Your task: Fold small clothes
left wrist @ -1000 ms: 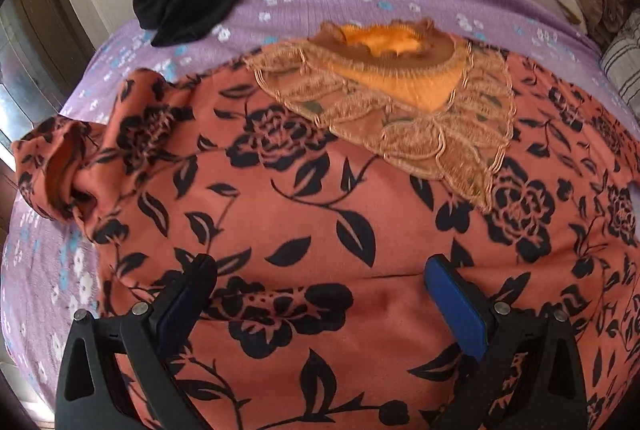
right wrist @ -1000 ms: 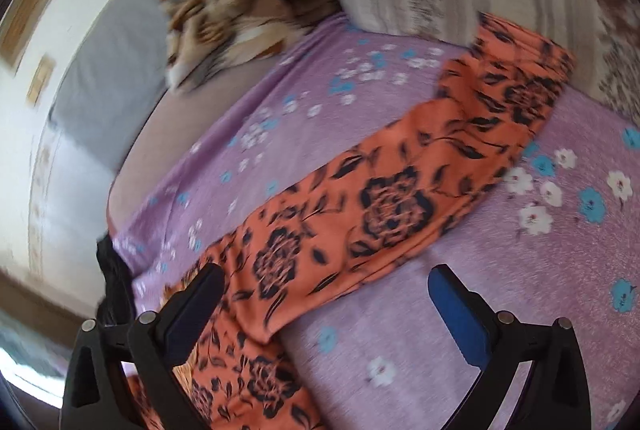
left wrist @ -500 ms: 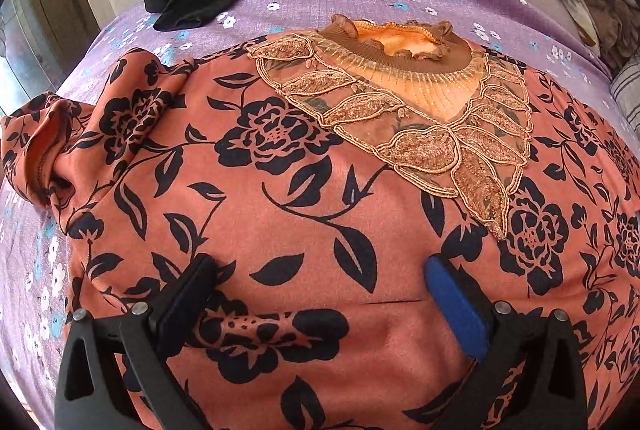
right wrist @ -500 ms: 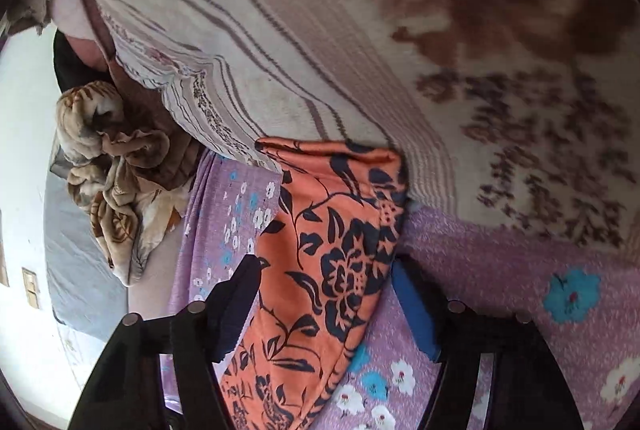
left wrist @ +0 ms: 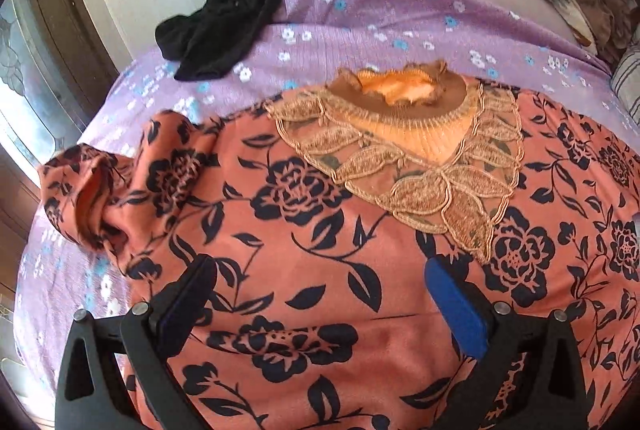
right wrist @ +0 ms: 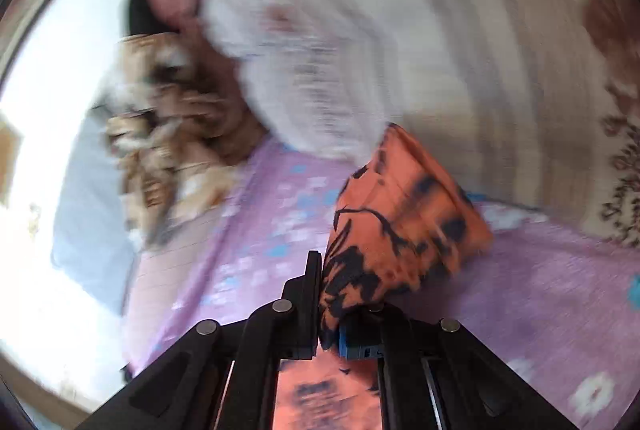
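My right tongs [right wrist: 329, 304] have just closed on the sleeve [right wrist: 404, 222] of the orange floral top [left wrist: 320, 270], and the cloth is pinched between the jaws and bunched just ahead of them; a second ago they stood wide over it. My left tongs [left wrist: 320, 294] are spread open over the chest of the top, below its lace collar [left wrist: 416, 158], gripping nothing. The top lies flat on the purple bedsheet [left wrist: 360, 22], with a black garment [left wrist: 224, 26] well beyond the collar. With the sleeve caught, I judge the next move is carrying it toward the collar.
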